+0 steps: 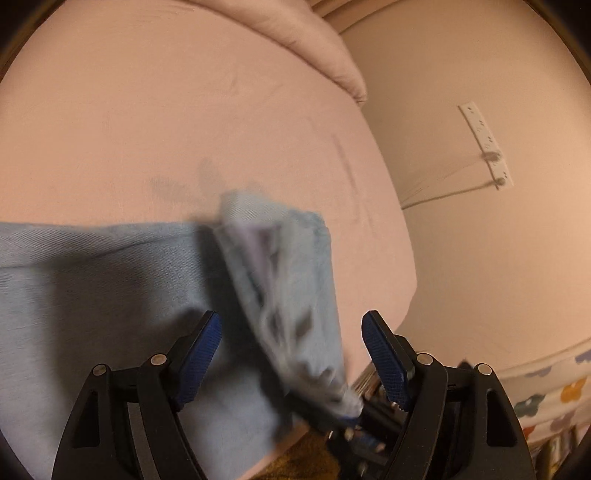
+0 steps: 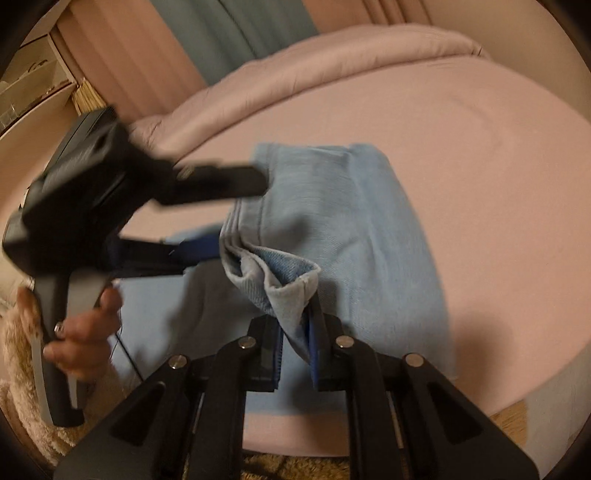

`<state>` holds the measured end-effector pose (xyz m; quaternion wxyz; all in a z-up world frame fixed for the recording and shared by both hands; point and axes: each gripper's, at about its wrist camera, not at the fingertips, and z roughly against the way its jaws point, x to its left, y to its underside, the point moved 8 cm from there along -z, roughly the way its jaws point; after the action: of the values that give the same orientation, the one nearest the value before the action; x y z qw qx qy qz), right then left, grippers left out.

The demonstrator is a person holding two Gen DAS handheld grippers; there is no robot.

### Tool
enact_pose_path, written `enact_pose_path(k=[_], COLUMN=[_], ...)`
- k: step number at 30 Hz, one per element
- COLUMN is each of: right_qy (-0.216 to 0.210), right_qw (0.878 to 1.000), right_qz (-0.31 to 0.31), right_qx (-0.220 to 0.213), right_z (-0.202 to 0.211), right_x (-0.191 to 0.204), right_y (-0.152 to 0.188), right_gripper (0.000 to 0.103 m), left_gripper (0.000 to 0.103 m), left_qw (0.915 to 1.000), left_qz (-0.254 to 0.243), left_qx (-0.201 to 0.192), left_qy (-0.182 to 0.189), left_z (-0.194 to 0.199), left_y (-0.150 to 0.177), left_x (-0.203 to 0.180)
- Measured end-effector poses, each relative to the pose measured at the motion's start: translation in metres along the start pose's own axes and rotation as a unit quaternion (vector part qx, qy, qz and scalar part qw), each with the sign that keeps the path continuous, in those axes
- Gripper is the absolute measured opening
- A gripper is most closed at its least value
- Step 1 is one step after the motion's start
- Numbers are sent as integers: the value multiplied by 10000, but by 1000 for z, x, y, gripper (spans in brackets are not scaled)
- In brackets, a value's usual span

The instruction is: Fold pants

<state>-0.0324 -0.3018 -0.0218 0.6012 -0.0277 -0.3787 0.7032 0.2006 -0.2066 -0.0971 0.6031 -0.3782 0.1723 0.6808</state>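
Right gripper (image 2: pixel 295 354) clamped on the pants (image 2: pixel 332 236), blue pads pinching a bunched hem of the light blue denim, pale inner side of the fabric showing just above the pinch. Left gripper (image 1: pixel 291 354) spread wide, nothing between its blue pads (image 1: pixel 199 362); a blurred fold of the pants hanging down through the gap, whether brushing either pad impossible to tell. Seen from the right wrist, the left gripper (image 2: pixel 236 218) poised over the far-left part of the pants, upper finger lying near the waistband edge, lower finger just above the flat cloth, the person's left hand (image 2: pixel 79 332) wrapped round its handle.

Pants spread on the pink bed (image 1: pixel 184 110), one part flat toward the near edge of the bed, the other lifted from it and doubled over. Rolled pink duvet (image 2: pixel 332 59) along the far side of the bed, well apart from the pants. Teal curtain (image 2: pixel 236 29) behind the duvet. White power strip (image 1: pixel 484 144) with plugs and a cord beside the bed, on the pale surface to the right in the left wrist view. Flower-patterned fabric (image 1: pixel 554 398) past the bed's near corner.

Wide bare sheet between the pants and the duvet. Near edge of the bed right under both grippers, a fluffy rug (image 2: pixel 22 369) below it.
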Motion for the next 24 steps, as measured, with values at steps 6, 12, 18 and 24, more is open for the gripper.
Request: enact_pose_path(k=[6,12,18,24], right_qy=[87,-482,-1033,-832], right_qw=[9996,9968,9888,9842], right_qz=[240,636,1033,1001], right_qx=[132,26,312,1199], right_z=[-8,8,-10,-62], right_x=[17,72,134,146], right_y=[0,-6,3,44], right_gripper=[12,12,12,18], left_gripper=[4,4,4,4], left_qw=[9992,9930,9870,9834], left_qz=[-76,-646,-565,-106], left_qx=[-46,-618,-781,-385], left_qy=[-397,-777,-1288,-1771], left_z=[15,93,132,105], left_y=[7,15,25,39], left_x=[7,-5,43,111])
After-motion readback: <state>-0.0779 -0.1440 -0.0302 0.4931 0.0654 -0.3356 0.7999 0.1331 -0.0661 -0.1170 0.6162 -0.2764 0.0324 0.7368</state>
